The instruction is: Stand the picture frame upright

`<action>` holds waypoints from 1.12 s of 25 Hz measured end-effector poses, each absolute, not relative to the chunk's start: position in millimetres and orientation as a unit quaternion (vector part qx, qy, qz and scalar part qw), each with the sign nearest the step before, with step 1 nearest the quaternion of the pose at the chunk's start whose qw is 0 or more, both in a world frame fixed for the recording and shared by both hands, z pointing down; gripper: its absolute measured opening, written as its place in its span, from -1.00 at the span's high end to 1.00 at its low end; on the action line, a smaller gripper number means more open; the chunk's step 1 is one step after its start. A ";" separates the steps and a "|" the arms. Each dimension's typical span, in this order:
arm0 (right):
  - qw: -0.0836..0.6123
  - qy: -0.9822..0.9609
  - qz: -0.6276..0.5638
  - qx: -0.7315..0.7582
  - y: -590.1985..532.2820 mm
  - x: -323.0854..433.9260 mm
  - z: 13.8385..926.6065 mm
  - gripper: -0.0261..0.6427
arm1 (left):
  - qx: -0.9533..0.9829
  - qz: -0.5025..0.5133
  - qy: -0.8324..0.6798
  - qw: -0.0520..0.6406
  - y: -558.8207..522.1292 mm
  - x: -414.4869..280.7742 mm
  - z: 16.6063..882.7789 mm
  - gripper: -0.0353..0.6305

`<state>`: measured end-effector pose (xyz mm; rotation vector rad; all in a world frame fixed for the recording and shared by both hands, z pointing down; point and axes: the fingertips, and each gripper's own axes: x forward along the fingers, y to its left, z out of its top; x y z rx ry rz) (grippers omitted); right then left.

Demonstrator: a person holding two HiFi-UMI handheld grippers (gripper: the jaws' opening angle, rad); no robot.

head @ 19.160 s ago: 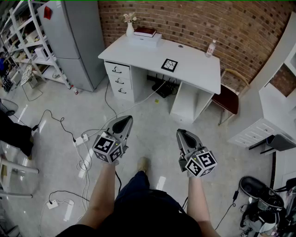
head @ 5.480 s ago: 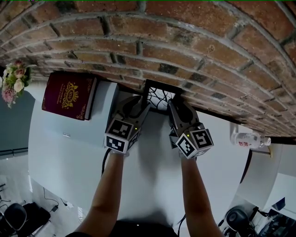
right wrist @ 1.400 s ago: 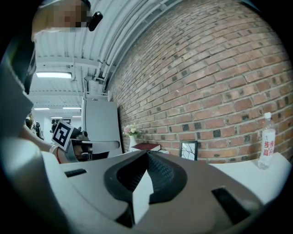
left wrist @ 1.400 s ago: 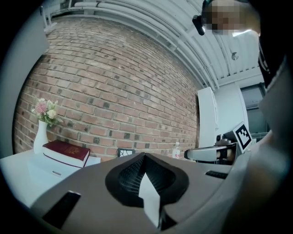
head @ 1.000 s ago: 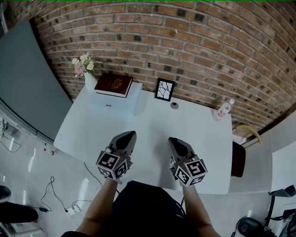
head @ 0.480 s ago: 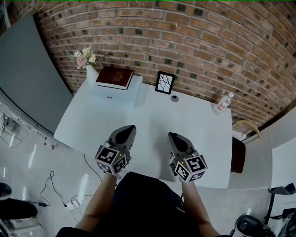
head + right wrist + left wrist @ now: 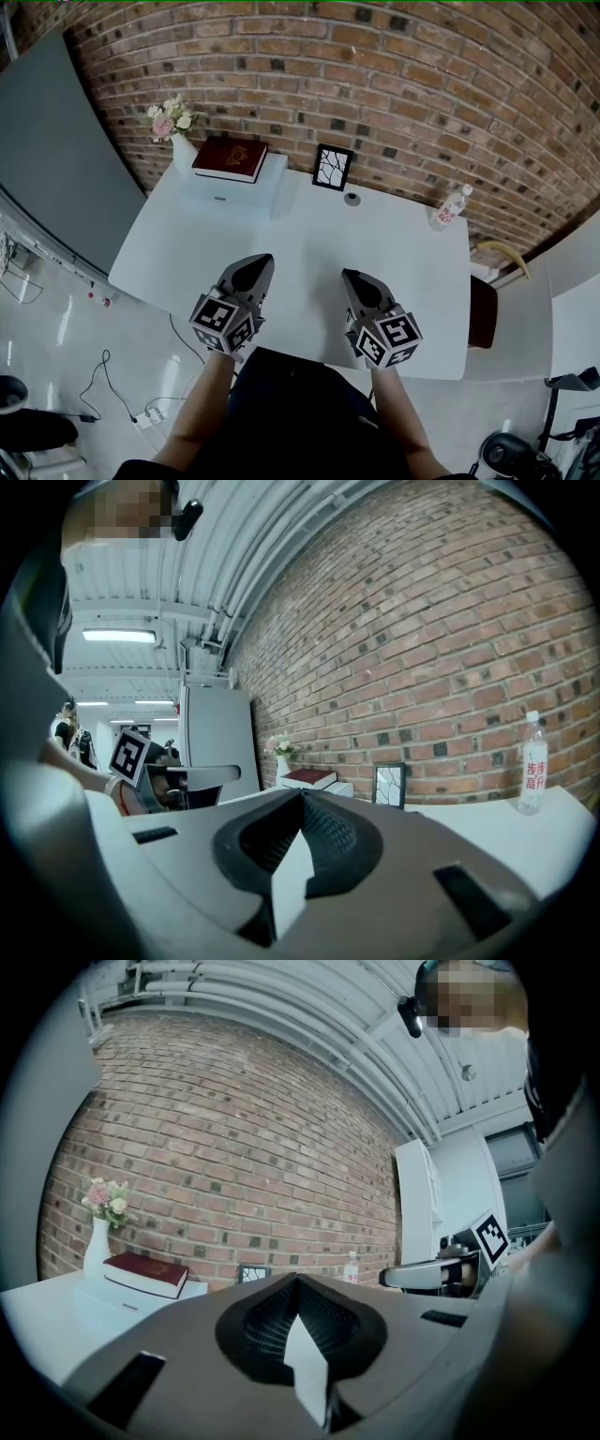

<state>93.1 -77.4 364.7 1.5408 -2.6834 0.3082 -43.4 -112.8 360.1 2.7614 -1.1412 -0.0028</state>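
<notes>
The black picture frame [image 7: 333,167] with a white branch print stands upright against the brick wall at the back of the white desk [image 7: 403,272]. It also shows small in the left gripper view [image 7: 253,1273] and in the right gripper view [image 7: 389,786]. My left gripper [image 7: 257,266] and right gripper [image 7: 353,279] hover side by side over the desk's near edge, far from the frame. Both are shut with nothing between the jaws. In the left gripper view the left gripper's tip [image 7: 298,1279] shows closed, as does the right gripper's [image 7: 302,794] in its own view.
A dark red book [image 7: 230,158] lies on a white box at the back left, beside a white vase of flowers [image 7: 178,141]. A plastic water bottle [image 7: 451,209] stands at the back right. A round cable hole [image 7: 352,199] sits near the frame. A chair [image 7: 483,309] stands right of the desk.
Both grippers have stayed shut and almost still over the near edge. The head view has shifted slightly, so the desk and frame sit a little higher in the picture.
</notes>
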 end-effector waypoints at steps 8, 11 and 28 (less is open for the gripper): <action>0.017 -0.866 0.102 0.490 -82.2 91.1 369.1 0.91 | 0.920 -0.007 -0.383 0.078 -112.7 -45.6 358.6 0.89; 0.016 -0.867 0.102 0.488 -83.0 87.7 368.4 0.91 | 0.920 0.000 -0.383 0.082 -114.6 -47.4 362.5 0.89; 0.025 -0.865 0.125 0.486 -96.1 66.3 386.0 0.91 | 0.921 0.010 -0.376 0.104 -134.1 -61.7 381.4 0.89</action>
